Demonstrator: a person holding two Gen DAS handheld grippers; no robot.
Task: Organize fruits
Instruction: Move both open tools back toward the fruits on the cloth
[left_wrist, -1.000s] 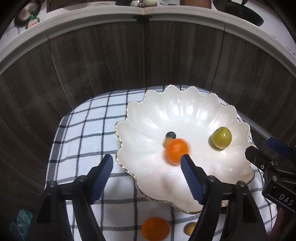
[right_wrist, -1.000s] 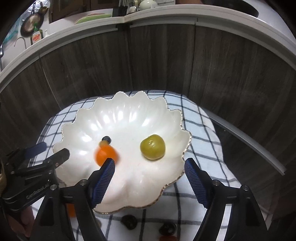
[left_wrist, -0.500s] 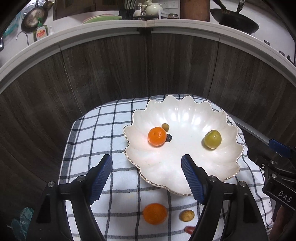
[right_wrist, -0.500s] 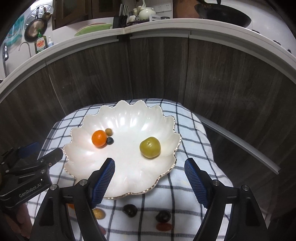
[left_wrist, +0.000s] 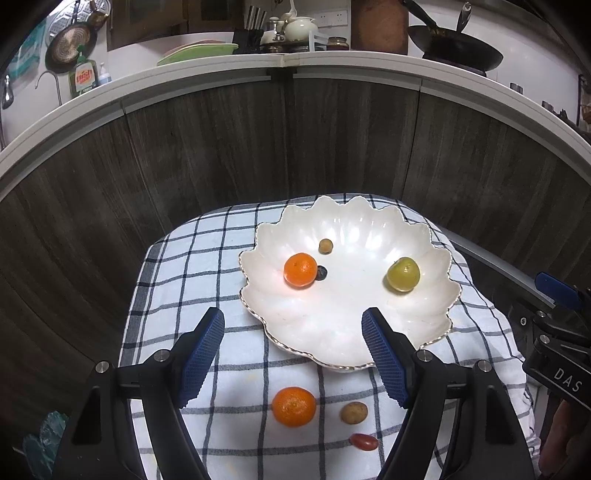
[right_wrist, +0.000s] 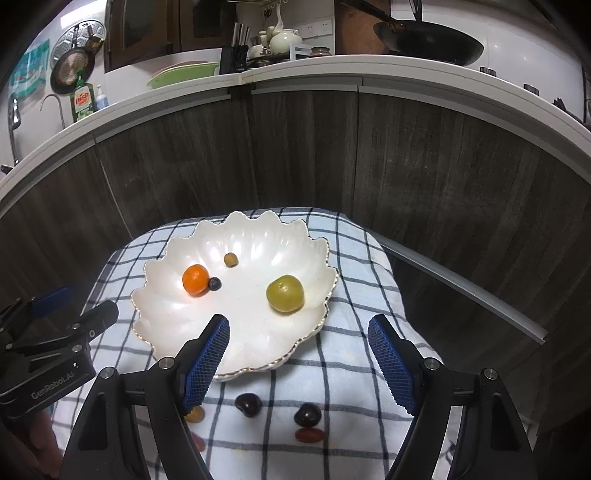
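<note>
Both grippers, left gripper (left_wrist: 293, 354) and right gripper (right_wrist: 297, 360), have drawn back from the scalloped dish (left_wrist: 369, 343) with jaws apart and empty, one orange (left_wrist: 300, 270) now lying inside, another orange (left_wrist: 294, 406) still waiting on the checked cloth (left_wrist: 177, 273).

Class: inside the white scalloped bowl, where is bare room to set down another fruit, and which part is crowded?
The white scalloped bowl is bare across its near half, and between the green round fruit and the orange mandarin. The bowl's left is crowded: mandarin, dark blueberry and small brown fruit cluster there.
</note>
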